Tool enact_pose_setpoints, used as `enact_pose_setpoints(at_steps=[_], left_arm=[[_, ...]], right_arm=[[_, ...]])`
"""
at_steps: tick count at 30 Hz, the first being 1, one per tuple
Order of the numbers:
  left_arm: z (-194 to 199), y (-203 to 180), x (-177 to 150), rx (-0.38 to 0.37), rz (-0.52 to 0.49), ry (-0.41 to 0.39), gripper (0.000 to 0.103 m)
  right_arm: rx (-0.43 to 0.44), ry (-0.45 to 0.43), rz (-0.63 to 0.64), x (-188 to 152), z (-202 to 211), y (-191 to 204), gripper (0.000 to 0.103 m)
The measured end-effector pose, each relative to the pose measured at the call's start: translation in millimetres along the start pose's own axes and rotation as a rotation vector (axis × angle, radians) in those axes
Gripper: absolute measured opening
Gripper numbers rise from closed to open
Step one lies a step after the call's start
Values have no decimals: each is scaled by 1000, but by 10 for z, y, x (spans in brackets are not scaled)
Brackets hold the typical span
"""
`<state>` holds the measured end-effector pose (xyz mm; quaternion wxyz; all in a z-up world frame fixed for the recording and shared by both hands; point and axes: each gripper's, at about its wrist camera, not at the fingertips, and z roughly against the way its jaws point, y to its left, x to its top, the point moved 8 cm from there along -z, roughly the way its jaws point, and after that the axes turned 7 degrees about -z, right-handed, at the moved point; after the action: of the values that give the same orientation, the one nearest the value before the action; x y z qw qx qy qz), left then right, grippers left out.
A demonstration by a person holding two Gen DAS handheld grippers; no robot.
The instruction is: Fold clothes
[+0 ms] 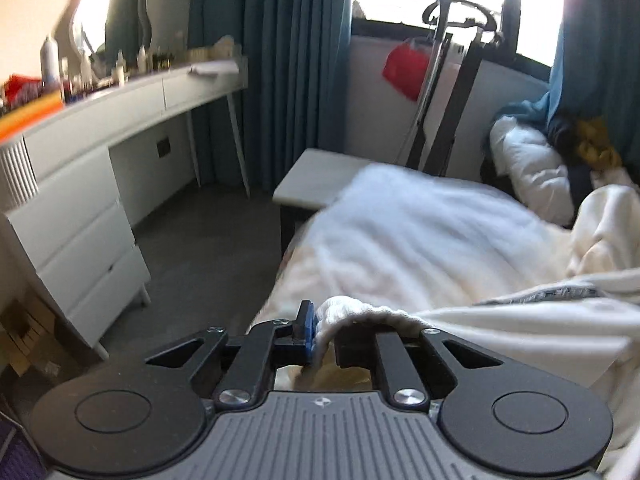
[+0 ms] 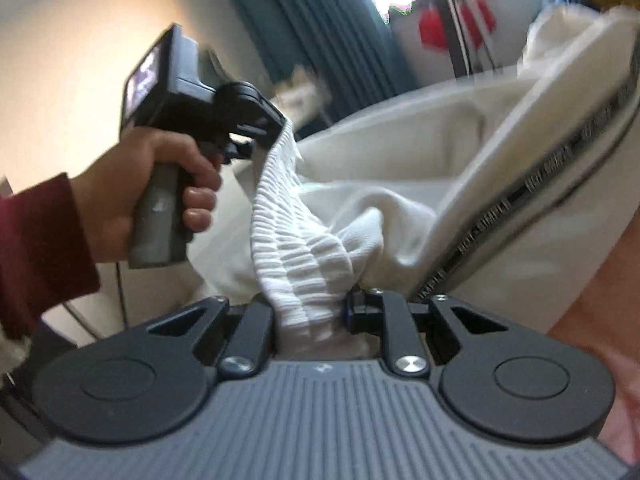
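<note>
Got both grippers pinching the waistband of these white pants, held up over the bed: left gripper on one end, right gripper on the other. Elastic's bunchy, so I reckon a tug could slip it free.

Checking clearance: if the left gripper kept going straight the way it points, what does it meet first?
Probably the white bedding on the bed ahead; depth is unclear. The left gripper is shut on the ribbed waistband.
</note>
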<state>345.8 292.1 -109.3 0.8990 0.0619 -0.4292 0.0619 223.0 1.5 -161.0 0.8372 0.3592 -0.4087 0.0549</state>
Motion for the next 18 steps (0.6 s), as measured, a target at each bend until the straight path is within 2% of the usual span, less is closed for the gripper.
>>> enact_pose_setpoints(at_steps=[3, 5, 7, 8, 9, 10, 11, 13, 15, 16, 18], left_arm=[[-19, -3, -49, -36, -12, -50, 12], [123, -89, -53, -44, -33, -108, 13], [344, -150, -93, -82, -14, -124, 16], [435, -155, -106, -88, -15, -128, 23], [531, -161, -123, -94, -16, -131, 41], [673, -167, -173, -88, -17, -134, 49], [815, -174, -222, -82, -19, -138, 54], [1099, -186, -321, -71, -22, -144, 57], [1400, -205, -425, -56, -20, -154, 70], [1604, -243, -490, -65, -14, -167, 72], [1973, -352, -605, -78, -7, -190, 78]], right_arm=[[15, 14, -3, 0, -3, -95, 19], [16, 28, 26, 19, 39, -82, 20], [21, 33, 62, 6, 123, -38, 21], [21, 33, 71, 8, 182, -36, 23], [18, 32, 79, 9, 223, -11, 27], [20, 32, 87, 6, 265, 17, 29], [22, 32, 94, -2, 321, 33, 34], [4, 30, 113, -43, 413, 89, 39], [-18, 35, 142, -89, 560, 116, 51], [-29, 38, 156, -113, 638, 129, 54], [-20, 24, 161, -124, 855, 143, 83]])
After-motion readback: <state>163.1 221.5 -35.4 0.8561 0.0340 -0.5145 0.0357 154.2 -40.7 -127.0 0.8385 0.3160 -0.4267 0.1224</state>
